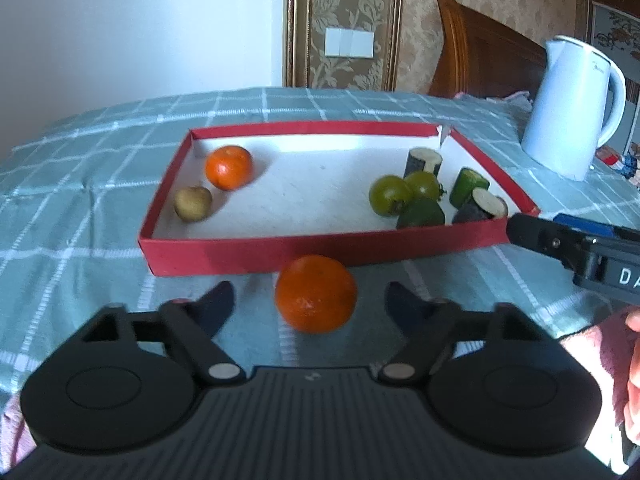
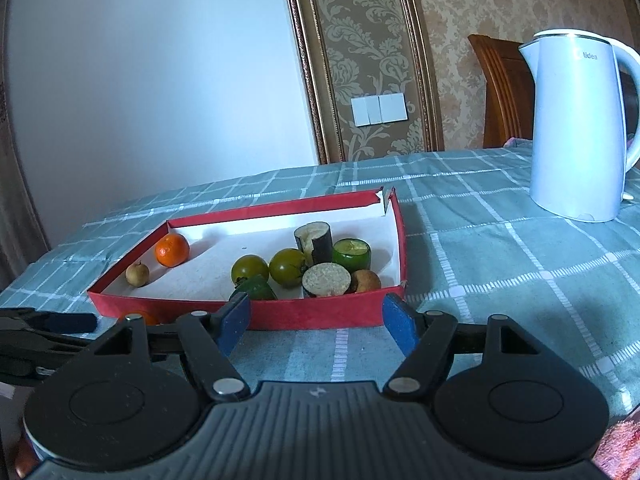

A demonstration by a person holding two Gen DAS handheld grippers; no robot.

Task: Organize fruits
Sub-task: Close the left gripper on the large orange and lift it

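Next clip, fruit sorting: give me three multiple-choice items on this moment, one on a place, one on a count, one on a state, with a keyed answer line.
1. Where is the loose orange?
A. On the cloth before the red tray
B. Inside the tray
C. Beside the kettle

2. How many oranges lie inside the tray?
A. None
B. One
C. Three

3. How does the left gripper stand?
A. Clamped on the orange
B. Open, orange between its fingers
C. Shut, empty

Answers: 1 A, it sits outside the tray's near wall; 2 B, only the orange in the tray near the left corner; 3 B, gaps show on both sides of the fruit.
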